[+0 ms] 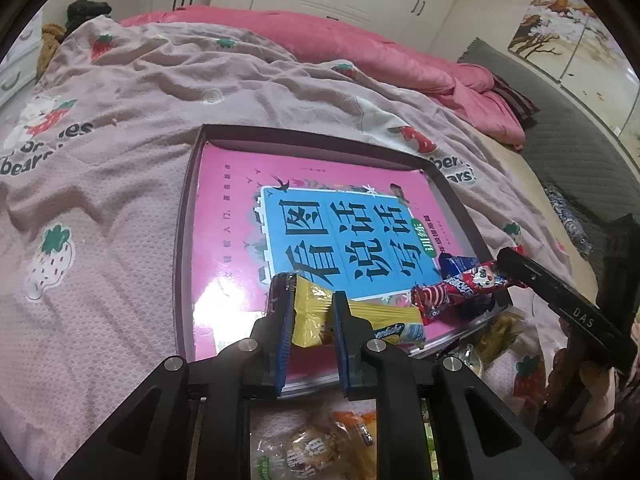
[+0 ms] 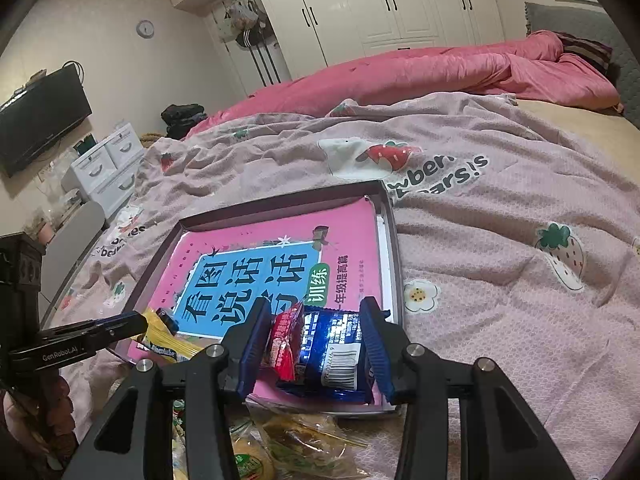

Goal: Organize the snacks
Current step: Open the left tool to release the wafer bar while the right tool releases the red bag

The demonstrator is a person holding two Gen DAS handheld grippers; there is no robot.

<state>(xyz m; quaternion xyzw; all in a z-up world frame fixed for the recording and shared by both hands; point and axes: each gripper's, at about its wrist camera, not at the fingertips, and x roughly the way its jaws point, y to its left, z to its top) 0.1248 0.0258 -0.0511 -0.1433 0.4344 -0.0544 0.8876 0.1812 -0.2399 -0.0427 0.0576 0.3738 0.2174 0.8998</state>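
L hand-held gripper (image 1: 310, 308): blue pads either side of a yellow snack packet (image 1: 312, 320), w/ a narrow gap showing along the pads, so released rather than clamped; packet stands between the jaws, its lower end on the pink book (image 1: 224, 240). A second, flatter yellow packet (image 1: 394, 322) lies just beside it at 3 o'clock, also on the book.

R hand-held gripper (image 2: 316, 340): grasping a blue snack packet (image 2: 332, 352), barcode facing the cam, w/ a red packet (image 2: 284, 340) pressed against its L side; both sit between the pads, over the book's near corner. In the L wrist view the same pair shows at 3 o'clock: red-and-white wrapper (image 1: 460, 288) w/ blue one behind, held at the tip of the R unit.

Book fills a shallow dark-rimmed tray (image 1: 188, 208), which lies on the bed (image 1: 100, 184), on a pale pink strawberry-print blanket (image 2: 500, 240). Book cover: pink w/ blue panel and large black characters.

Loose snacks (image 1: 320, 448) in clear and orange wrappers sit on the blanket at 6 o'clock, just outside the tray's near edge, partly hidden by the gripper arms; more wrapped ones (image 2: 296, 440) show below the R unit.

Bright pink quilt (image 2: 420, 76) bunched at 12 o'clock. White wardrobe (image 2: 380, 4) behind; TV (image 2: 40, 120) on the wall at 9 o'clock in R wrist view.
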